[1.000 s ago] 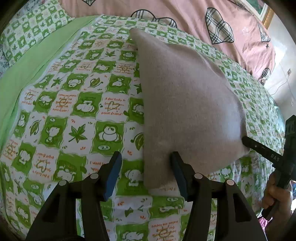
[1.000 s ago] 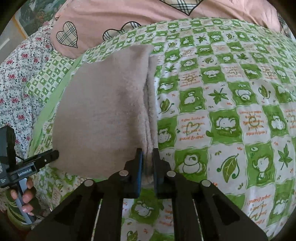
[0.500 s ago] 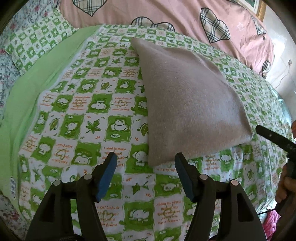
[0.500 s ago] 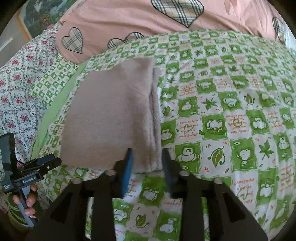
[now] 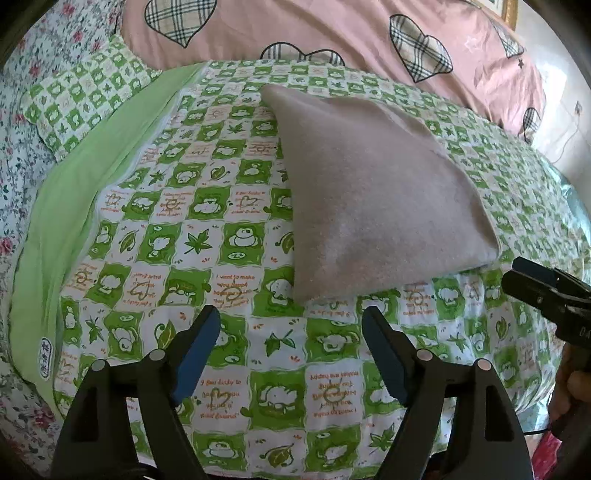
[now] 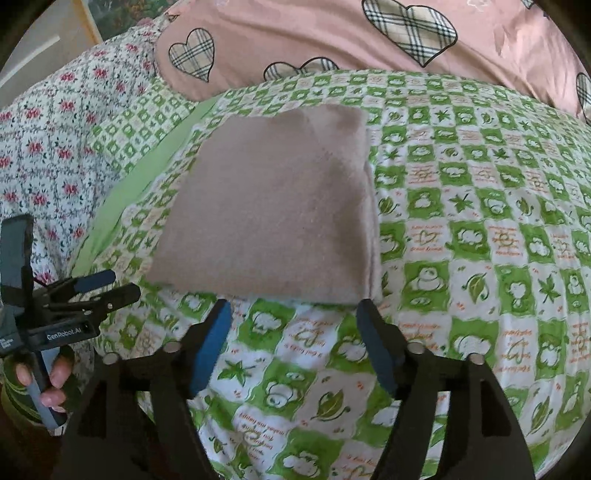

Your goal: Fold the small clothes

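Jaws of both hand-held grippers [image 5: 290, 332] [image 6: 293, 325] (just opening) gape beside folded cloth [image 5: 373, 199].

Your left wrist view sits low over the bed's near edge, looking forward and down along the left gripper [image 5: 290, 343], close to the green checked sheet [image 5: 192, 236]. The folded beige cloth [image 5: 373, 199] lies ahead, right of centre; the right gripper [image 5: 546, 291] pokes in at the right edge. Your right wrist view has the same height and tilt from further right, looking along the right gripper [image 6: 293, 334], with the cloth [image 6: 273, 206] ahead, left of centre, and the left gripper [image 6: 107, 286] at the left edge. Both views share the cloth, the sheet and the pink heart-print quilt [image 5: 332, 33] behind.
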`<state>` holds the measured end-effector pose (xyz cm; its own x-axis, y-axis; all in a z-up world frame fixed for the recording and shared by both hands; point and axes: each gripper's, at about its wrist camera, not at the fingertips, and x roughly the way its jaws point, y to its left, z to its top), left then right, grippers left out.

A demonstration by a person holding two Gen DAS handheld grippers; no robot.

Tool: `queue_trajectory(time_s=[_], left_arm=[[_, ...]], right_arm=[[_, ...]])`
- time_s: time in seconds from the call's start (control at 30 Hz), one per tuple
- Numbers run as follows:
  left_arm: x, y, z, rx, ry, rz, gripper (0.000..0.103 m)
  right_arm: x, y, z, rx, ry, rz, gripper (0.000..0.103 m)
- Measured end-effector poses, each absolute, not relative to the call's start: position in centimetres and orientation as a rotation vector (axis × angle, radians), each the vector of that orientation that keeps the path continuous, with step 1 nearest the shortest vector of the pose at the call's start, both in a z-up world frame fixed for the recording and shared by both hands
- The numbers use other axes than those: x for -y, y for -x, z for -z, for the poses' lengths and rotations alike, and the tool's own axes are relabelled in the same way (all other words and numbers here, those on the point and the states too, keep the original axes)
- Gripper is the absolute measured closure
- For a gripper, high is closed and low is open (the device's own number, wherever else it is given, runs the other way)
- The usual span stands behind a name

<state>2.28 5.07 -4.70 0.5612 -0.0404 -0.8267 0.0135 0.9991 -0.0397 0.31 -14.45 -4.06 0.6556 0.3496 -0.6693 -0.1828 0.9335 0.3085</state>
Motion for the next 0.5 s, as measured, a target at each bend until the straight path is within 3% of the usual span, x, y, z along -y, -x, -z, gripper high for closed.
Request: queue_trajectory(time_s=[0.5], left_arm=[[-3.9,-2.5,4.7,-0.978,-0.065,-0.018,0.021]], right_arm=[[14.3,-0.2,4.3,-0.812,-0.215,-0.300,0.018]])
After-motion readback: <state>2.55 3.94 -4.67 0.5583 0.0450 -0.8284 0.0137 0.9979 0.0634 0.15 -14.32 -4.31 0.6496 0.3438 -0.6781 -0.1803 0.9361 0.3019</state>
